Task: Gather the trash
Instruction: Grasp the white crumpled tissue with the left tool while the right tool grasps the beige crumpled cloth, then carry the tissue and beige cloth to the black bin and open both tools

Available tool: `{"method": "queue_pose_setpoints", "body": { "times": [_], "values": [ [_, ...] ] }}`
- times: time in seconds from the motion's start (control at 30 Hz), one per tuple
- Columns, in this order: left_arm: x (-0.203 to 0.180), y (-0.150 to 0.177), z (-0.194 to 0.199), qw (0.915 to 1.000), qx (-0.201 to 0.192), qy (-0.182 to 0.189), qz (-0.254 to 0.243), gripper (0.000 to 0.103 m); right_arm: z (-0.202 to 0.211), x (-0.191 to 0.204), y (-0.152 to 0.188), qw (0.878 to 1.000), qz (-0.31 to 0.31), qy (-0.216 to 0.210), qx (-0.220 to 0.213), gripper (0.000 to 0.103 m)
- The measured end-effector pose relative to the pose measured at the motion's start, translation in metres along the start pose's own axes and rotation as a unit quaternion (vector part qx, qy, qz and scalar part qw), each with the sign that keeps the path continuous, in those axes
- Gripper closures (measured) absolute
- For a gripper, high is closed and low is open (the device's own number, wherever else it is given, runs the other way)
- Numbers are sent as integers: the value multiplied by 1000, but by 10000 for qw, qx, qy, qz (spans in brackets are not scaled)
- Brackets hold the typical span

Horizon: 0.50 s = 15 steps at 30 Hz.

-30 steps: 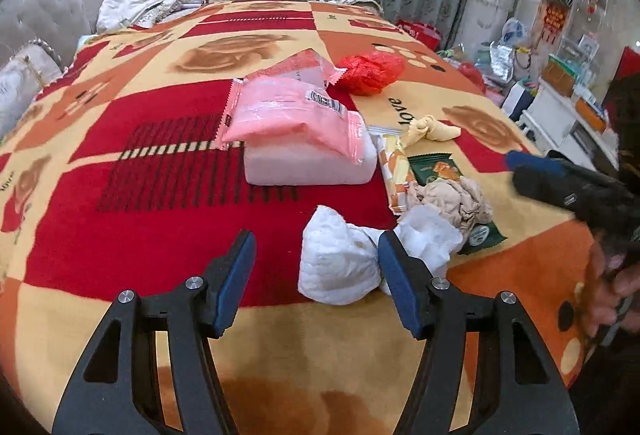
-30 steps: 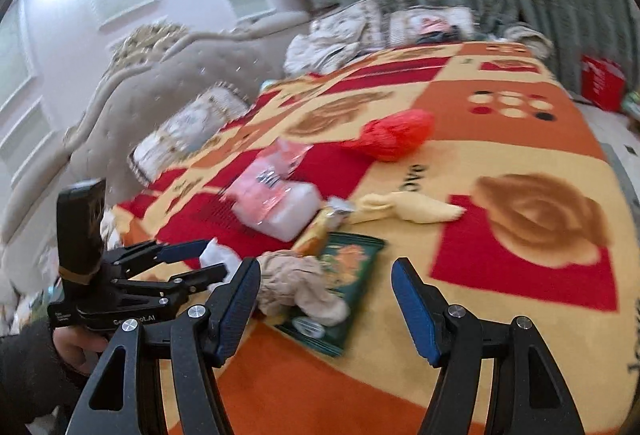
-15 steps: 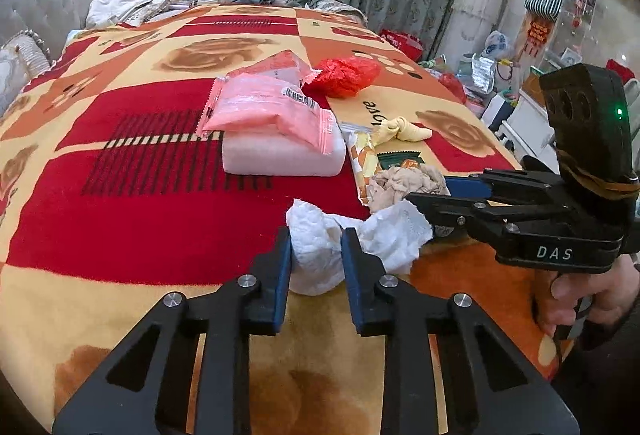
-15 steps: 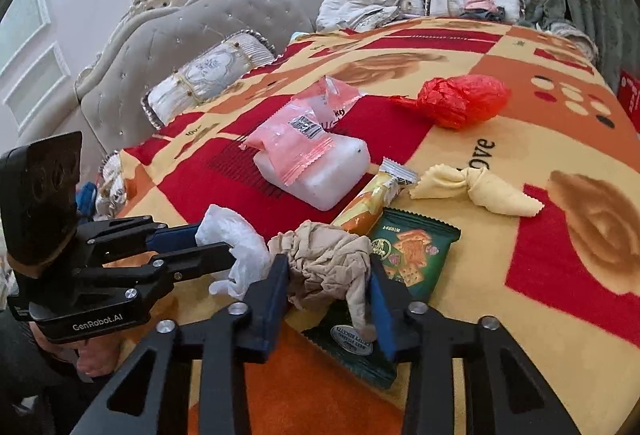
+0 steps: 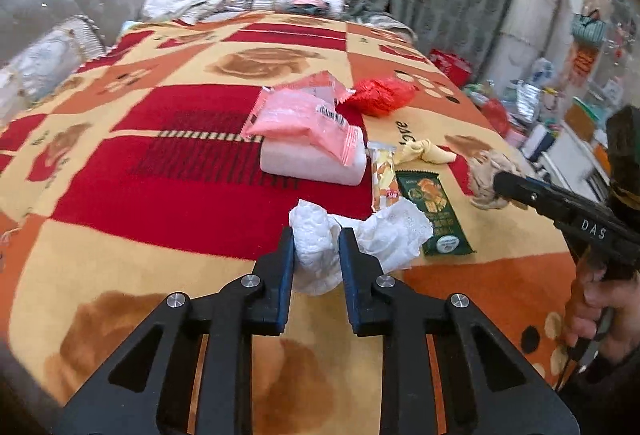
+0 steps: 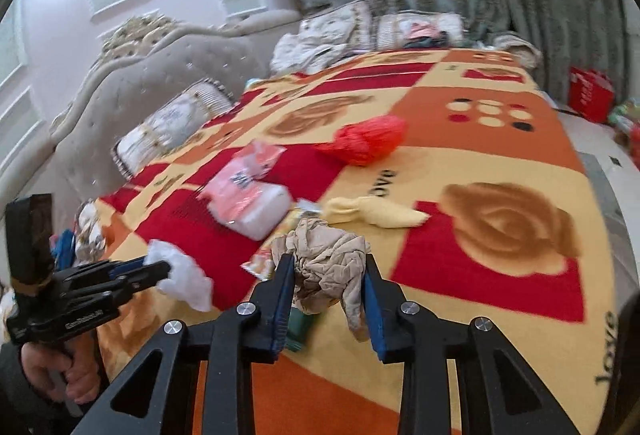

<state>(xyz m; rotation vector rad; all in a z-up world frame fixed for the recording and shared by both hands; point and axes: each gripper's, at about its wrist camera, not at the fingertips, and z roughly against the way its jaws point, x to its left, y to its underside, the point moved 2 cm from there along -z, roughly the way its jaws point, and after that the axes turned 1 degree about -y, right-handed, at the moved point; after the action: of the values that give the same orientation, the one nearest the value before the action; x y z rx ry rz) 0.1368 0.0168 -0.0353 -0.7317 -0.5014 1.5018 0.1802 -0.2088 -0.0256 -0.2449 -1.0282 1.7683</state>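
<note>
— What have you got in each hand?

— My left gripper (image 5: 316, 255) has just closed on the white crumpled tissue (image 5: 320, 247); the pads pinch one lobe of it while the rest flops out to the right, over the bedspread (image 5: 160, 203). My right gripper (image 6: 326, 289) has just closed too, on the beige crumpled wad (image 6: 324, 267), which bulges above the jaws with a tail hanging below.

— How do they handle?

— Both should be nearly weightless and soft, and they squash rather than resist. Not slippery or fragile, though the tissue could tear if I snag the loose flap. I'd hold the thick middle of each, as I do now, not an edge.

— What's left on the bed?

— A red plastic bag (image 5: 378, 95) farther back, a yellow crumpled paper (image 5: 426, 151), a green snack wrapper (image 5: 434, 209) lying flat, an orange wrapper (image 5: 382, 175) beside it, and a pink packet (image 5: 304, 123) on top of a white pack (image 5: 312, 163). The flat wrappers are slick and thin; I'd take those by an edge.

— Do the two views differ?

— My left view shows the green wrapper whole and the clutter beyond the bed's far side. In my right view the wad hides most of that wrapper, but the headboard (image 6: 140, 83) shows, and my other gripper with the tissue hanging clear. That view is blurred, so I can't tell whether the wad's tail touches the bedspread.
</note>
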Motion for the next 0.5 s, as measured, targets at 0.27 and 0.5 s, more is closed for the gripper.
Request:
{"method": "queue_pose_setpoints", "body": {
  "times": [0.27,0.5],
  "values": [
    [-31,-8,9,9984,247,-498,94,83,23,-20,2,9992,-190,329,-144,72],
    [-64,-8,8,9959,194,-857,-199,83,39,-28,3,9982,-149,509,-272,72]
  ]
}}
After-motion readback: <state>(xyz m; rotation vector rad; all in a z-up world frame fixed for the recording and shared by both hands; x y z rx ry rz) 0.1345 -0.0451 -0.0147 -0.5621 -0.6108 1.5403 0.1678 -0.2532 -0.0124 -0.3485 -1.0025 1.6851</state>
